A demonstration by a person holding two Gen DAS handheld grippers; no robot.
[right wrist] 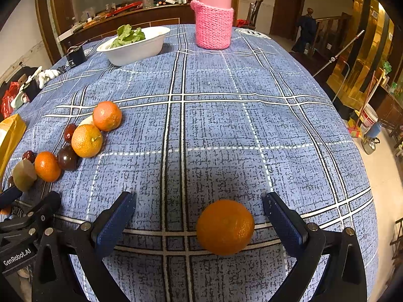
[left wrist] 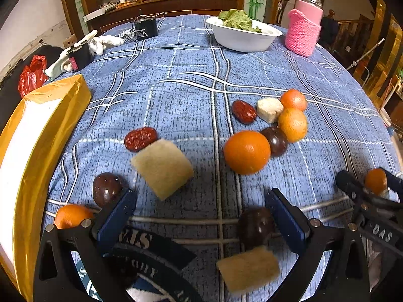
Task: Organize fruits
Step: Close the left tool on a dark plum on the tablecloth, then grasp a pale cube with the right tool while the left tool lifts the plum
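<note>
Fruits lie scattered on the blue checked tablecloth. In the left wrist view I see oranges, red dates, dark round fruits and pale cut chunks. My left gripper is open and low over the cloth; a dark fruit and a pale chunk lie between its fingers. My right gripper is open, with one orange on the cloth between its fingers, nearer the right one. It also shows in the left wrist view.
A yellow box stands at the table's left edge. A white bowl of greens and a pink knitted bottle sleeve stand at the far side. A black box and white gloves lie far left.
</note>
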